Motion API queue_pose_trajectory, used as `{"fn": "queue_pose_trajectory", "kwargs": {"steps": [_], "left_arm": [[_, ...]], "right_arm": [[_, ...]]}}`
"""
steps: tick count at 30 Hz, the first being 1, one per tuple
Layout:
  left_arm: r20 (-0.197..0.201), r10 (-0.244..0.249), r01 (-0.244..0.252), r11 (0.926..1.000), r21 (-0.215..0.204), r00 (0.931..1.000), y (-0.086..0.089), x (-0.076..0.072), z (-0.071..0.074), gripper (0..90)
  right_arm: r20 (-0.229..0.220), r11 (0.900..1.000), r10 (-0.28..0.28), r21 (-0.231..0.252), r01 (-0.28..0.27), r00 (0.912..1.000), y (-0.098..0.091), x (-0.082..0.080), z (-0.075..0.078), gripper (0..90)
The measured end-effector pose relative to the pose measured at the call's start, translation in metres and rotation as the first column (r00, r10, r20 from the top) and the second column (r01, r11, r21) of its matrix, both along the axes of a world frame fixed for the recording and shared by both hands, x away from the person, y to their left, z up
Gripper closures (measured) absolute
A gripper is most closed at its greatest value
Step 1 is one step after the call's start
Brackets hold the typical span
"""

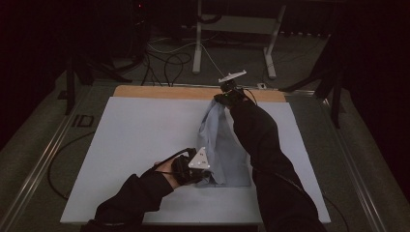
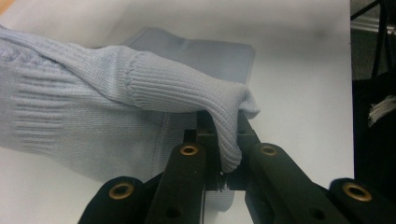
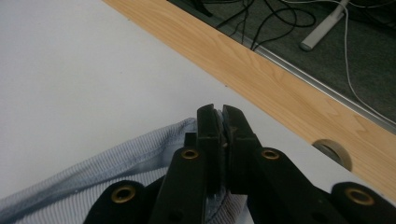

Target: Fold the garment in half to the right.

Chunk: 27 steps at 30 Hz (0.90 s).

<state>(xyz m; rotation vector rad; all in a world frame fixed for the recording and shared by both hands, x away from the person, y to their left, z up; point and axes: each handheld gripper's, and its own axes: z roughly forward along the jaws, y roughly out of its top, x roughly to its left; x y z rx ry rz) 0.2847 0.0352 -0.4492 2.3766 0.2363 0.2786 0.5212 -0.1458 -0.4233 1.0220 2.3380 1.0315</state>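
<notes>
So we've got a pale blue knit sweater (image 1: pixel 220 145) lying on the white sheet (image 1: pixel 140 140) that covers most of the worktop (image 1: pixel 159 92), with a strip of bare wood showing along the far edge. The sweater sits right of the sheet's middle and runs from near the wooden strip back toward the person's side.

Left claw (image 1: pixel 205 175) is at the near end of the sweater, on its left corner. In the left gripper view its 2 black jaws are squeezed onto a ribbed cuff (image 2: pixel 219 116), with the knit bunched between them and draped over the tips. The rest of the sleeve (image 2: pixel 70 79) trails off to the left across the sweater's body.

Right claw (image 1: pixel 223 96) is at the far end of the sweater, just short of the wooden strip, with the black-sleeved right arm (image 1: pixel 263 145) reaching over the sweater's right side. In the right gripper view the jaws are pressed together on a ribbed edge (image 3: pixel 140 158) of the sweater, which looks lifted a bit there. Beyond it we can see the wooden strip (image 3: pixel 280 79), a round grommet hole (image 3: pixel 332 151) in it, and cables (image 3: pixel 261 18) on the floor past the worktop.
</notes>
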Motion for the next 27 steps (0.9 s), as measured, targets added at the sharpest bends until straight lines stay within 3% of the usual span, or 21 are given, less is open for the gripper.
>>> {"fn": "queue_pose_trajectory", "kwargs": {"steps": [11,18,25,27], "left_arm": [[0.014,-0.045,0.044,0.9977,0.051,0.9989,-0.038,0.006,-0.009,88.6],[0.005,-0.054,0.053,0.9961,0.070,0.9985,-0.052,0.008,-0.018,88.6],[-0.015,-0.051,0.052,0.9953,0.082,0.9986,-0.062,0.013,-0.036,88.5],[-0.025,-0.047,0.049,0.9953,0.084,0.9986,-0.067,0.016,-0.042,88.5]], "right_arm": [[-0.017,0.9995,-0.024,0.020,0.025,0.9996,-0.022,0.003,-0.008,87.1],[-0.046,0.9993,-0.016,0.034,0.017,0.9988,-0.023,0.007,-0.021,87.0],[-0.070,0.9968,0.029,0.077,-0.024,0.9971,-0.021,0.014,-0.030,86.8],[-0.079,0.9972,0.044,0.065,-0.039,0.9959,-0.017,0.017,-0.033,86.8]]}}
